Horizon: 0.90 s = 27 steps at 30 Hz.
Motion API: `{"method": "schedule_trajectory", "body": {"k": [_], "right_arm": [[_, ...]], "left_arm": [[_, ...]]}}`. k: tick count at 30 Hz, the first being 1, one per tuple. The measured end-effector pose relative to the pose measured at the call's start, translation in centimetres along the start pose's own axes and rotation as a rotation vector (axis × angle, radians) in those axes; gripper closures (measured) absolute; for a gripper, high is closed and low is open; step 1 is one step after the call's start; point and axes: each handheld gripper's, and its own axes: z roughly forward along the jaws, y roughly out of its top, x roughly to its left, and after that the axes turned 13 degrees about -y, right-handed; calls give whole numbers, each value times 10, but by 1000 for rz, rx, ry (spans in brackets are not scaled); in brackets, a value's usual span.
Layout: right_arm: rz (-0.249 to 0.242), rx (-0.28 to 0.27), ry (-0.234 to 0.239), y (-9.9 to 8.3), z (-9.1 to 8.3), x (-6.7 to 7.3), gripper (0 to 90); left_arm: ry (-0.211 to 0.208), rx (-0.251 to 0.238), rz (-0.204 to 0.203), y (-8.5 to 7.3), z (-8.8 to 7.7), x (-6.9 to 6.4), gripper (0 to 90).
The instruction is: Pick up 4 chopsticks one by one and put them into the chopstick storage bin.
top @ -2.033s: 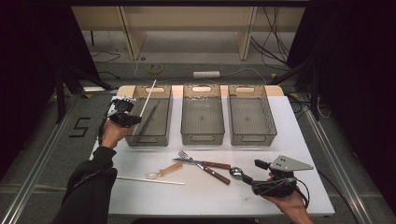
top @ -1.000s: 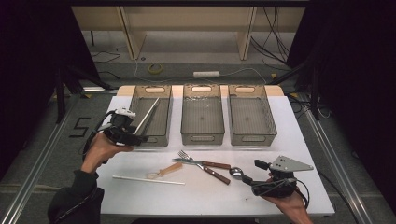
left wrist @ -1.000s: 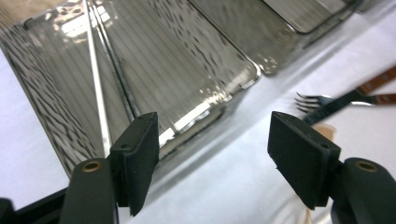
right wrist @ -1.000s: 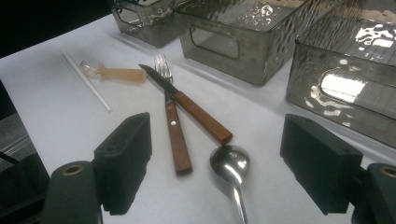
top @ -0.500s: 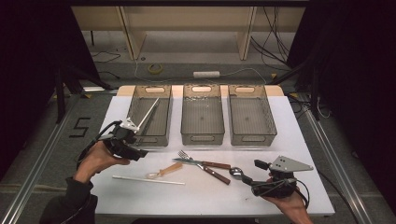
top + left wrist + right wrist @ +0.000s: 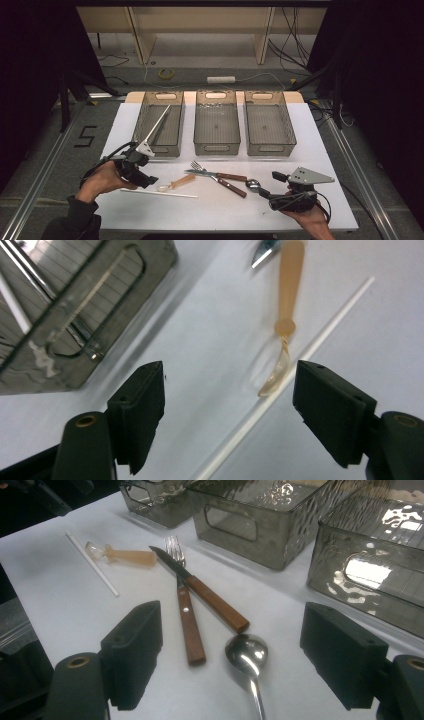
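White table (image 6: 320,150): plastic spoon (image 6: 284,347) lies between left jaws.

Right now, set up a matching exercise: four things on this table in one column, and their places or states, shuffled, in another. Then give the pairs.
Things:
1. white stick
2. knife
3. metal spoon
4. left bin

Places or states:
A. blade crossing the fork
B. holds a long white rod leaning on its rim
C. flat on the table beside the small amber-handled spoon
D. bowl just in front of the right tool

Pairs: 1-C, 2-A, 3-D, 4-B
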Motion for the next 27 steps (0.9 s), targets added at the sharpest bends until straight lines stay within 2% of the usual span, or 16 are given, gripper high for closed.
{"method": "schedule_trajectory", "body": {"k": [5, 7, 11, 13, 15, 18, 23, 26, 27], "right_arm": [[-1, 2, 0, 0, 0, 0, 260], [-4, 2, 1, 0, 0, 0, 260], [-4, 2, 2, 0, 0, 0, 260], [-4, 4, 3, 0, 0, 0, 260], [-4, 4, 4, 0, 0, 0, 259], [-5, 6, 5, 0, 1, 0, 259], [-5, 5, 5, 0, 1, 1, 260], [-7, 7, 6, 0, 1, 1, 260], [-6, 6, 6, 0, 1, 1, 260]], "left_arm": [[-18, 41, 26, -4, 2, -3, 304], [-37, 79, 45, -8, 5, -5, 313], [-50, 92, 46, -11, 9, -5, 350], [-60, 128, 53, -15, 13, -3, 358], [-56, 134, 56, -17, 15, -3, 376], [-57, 150, 68, -18, 16, -4, 421], [-63, 208, 122, -22, 24, -5, 510], [-67, 221, 127, -23, 28, -3, 557], [-67, 241, 133, -23, 32, -2, 572]]}}
